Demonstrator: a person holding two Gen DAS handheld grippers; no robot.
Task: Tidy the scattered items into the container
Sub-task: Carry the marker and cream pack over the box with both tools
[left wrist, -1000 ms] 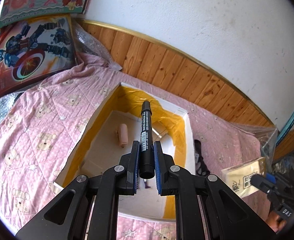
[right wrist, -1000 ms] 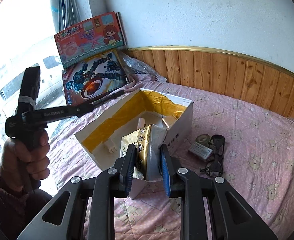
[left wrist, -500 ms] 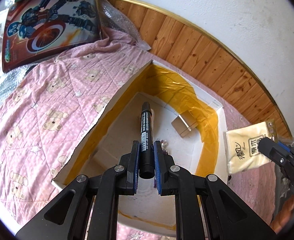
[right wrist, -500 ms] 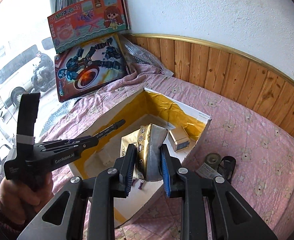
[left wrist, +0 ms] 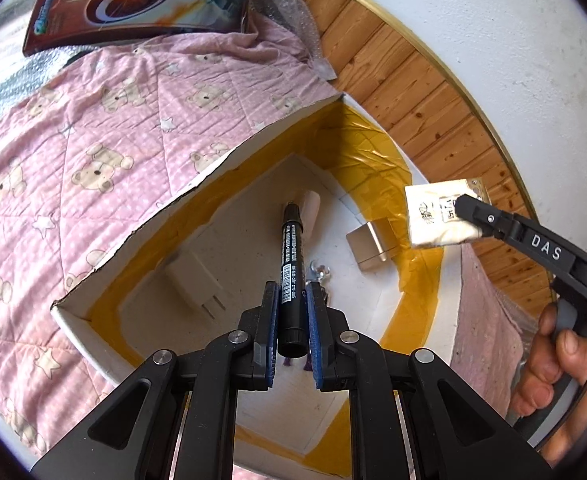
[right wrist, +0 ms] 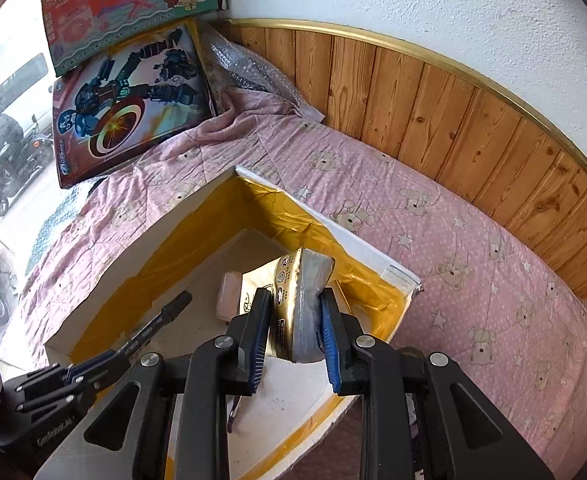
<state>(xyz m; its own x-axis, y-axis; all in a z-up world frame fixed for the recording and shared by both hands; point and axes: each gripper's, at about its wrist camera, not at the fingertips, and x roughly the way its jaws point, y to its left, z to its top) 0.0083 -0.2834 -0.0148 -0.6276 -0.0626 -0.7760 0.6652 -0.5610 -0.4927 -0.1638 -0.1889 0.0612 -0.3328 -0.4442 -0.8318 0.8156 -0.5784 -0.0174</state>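
Observation:
A white cardboard box lined with yellow tape lies open on a pink quilt. My left gripper is shut on a black marker, which points down into the box. Below it lie a pink block, a small gold box, a white plug and a metal clip. My right gripper is shut on a gold and cream tissue pack above the box's far corner. The left gripper and marker show at the lower left of the right wrist view.
Two toy boxes lean at the back left beside bubble wrap. Wooden panelling and a white wall bound the far side. The pink bear quilt spreads right of the box. A hand grips the right tool.
The left gripper sank with the marker, rolling, closer to the box floor. The right gripper carried the tissue pack sideways until it hangs over the box.

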